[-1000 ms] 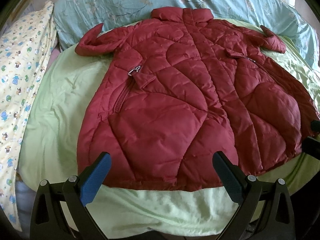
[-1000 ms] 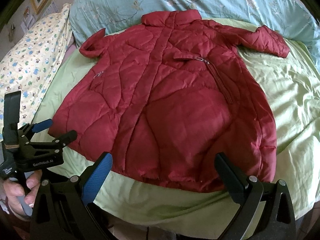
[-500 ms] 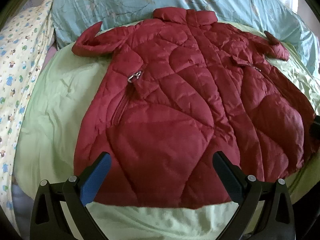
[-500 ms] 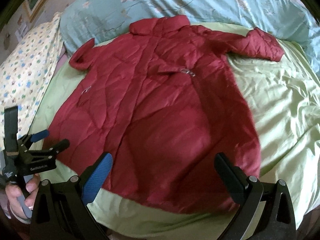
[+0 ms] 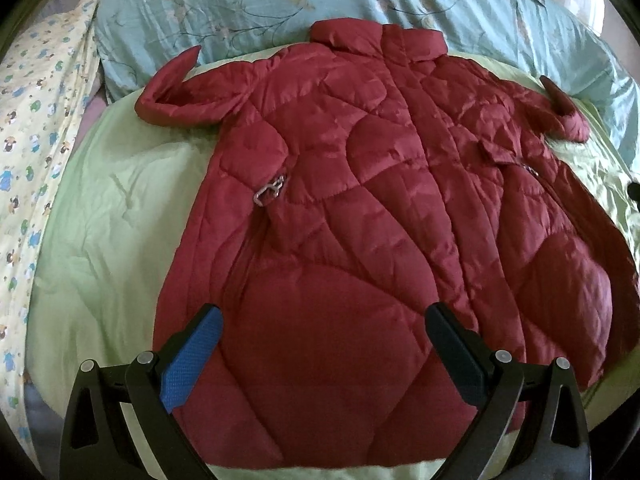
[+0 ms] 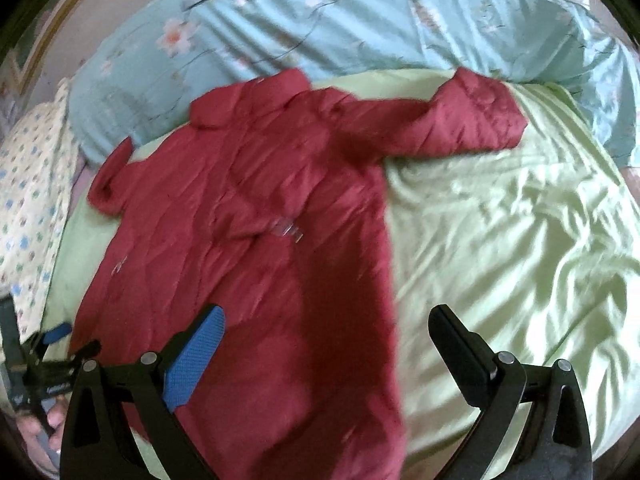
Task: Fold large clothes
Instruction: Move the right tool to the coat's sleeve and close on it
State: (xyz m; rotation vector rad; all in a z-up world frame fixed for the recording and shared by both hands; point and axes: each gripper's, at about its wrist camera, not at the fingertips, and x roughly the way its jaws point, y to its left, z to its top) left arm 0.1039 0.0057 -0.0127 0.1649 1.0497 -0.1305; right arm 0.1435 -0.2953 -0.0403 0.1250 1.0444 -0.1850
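Left wrist view: I hold my left gripper [image 5: 320, 344] open above the hem of the red coat [image 5: 360, 220], spread flat on the bed [image 5: 104, 216] for folding; right gripper [image 6: 326, 344] open too.

My left gripper [image 5: 320, 344] is a black frame with triangular cut-outs and round silver screw heads at the finger pivots; one finger carries a blue textured pad [image 5: 192, 364], the other a dark pad of the same weave; my right gripper [image 6: 326, 346] is built alike, blue pad on one finger, black on the other; seen from the right gripper's camera, the left one shows a black body with small white lettering, too blurred to read, and my hand [image 6: 38, 434] around its grey handle.
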